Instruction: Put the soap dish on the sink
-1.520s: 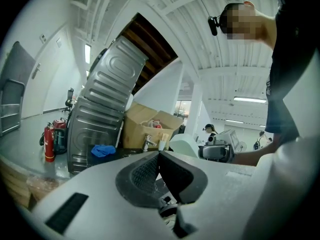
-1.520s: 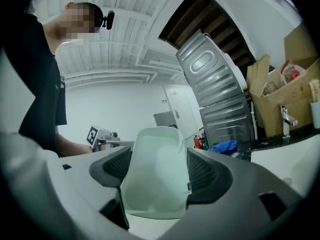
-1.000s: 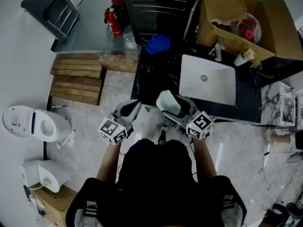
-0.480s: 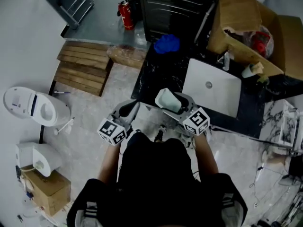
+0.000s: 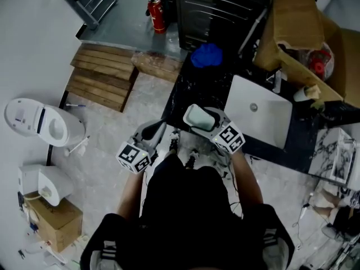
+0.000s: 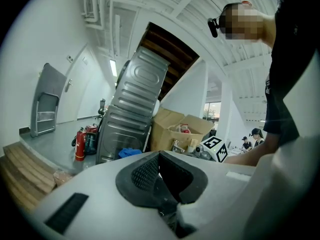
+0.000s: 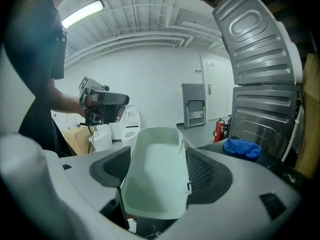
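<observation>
A pale green soap dish (image 5: 198, 117) (image 7: 156, 176) is clamped between the jaws of my right gripper (image 5: 203, 120) (image 7: 156, 184), held in the air in front of the person at the near edge of the black counter (image 5: 194, 94). The white sink basin (image 5: 260, 118) is set into that counter, to the right of the dish. My left gripper (image 5: 153, 131) (image 6: 159, 176) hangs lower left of the dish over the floor, its dark pads pressed together with nothing between them.
A blue cloth (image 5: 206, 55) (image 7: 242, 148) lies on the counter's far end. A cardboard box (image 5: 315, 44), a faucet (image 5: 277, 81) and a cup (image 5: 309, 93) stand behind the sink. A grey metal appliance (image 5: 216, 10), a red extinguisher (image 5: 156, 7), wooden pallets (image 5: 104, 77) and a toilet (image 5: 39, 128) stand around.
The view has shifted so the counter and sink lie farther right. My right gripper with the dish has edged up towards the counter edge; the left gripper has barely moved.
</observation>
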Available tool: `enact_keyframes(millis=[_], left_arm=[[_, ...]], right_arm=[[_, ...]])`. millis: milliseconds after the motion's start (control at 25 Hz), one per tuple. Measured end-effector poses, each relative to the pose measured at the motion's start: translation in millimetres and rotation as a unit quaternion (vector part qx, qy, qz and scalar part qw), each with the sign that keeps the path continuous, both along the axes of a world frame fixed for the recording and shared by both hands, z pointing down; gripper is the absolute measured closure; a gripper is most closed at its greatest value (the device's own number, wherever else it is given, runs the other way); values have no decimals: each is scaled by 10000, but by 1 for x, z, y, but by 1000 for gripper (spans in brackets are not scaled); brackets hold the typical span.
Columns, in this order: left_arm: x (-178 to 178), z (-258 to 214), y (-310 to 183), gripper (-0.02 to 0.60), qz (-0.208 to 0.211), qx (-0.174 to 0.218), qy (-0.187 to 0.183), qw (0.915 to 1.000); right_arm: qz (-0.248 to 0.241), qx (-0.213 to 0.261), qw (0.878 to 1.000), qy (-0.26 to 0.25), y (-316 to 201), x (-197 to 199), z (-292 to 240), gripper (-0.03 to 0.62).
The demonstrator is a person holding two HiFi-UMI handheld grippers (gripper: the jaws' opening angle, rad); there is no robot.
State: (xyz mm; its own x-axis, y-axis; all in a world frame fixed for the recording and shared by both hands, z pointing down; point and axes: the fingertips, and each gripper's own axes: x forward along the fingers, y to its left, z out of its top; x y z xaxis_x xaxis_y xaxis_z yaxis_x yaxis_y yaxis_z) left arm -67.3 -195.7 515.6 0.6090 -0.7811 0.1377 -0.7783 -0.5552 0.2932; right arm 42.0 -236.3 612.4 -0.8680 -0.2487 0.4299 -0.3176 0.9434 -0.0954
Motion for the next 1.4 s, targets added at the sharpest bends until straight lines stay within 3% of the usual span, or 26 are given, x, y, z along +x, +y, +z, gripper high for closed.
enact_keyframes(millis=[520,760,1400], left_arm=[[-10,-6,-66,583,297,24,-19,9996],[-16,-3,-78,583,299,-24,-27,9995],[-29,0,-98,583,283,-80,-89,9995]], right_arm=[[-434,143,9964,721,-39,-22,45,250],[-662,144,9907,1176,-51,-22,71,250],[-942,-113,9812,1678,-72,-26,121,249]])
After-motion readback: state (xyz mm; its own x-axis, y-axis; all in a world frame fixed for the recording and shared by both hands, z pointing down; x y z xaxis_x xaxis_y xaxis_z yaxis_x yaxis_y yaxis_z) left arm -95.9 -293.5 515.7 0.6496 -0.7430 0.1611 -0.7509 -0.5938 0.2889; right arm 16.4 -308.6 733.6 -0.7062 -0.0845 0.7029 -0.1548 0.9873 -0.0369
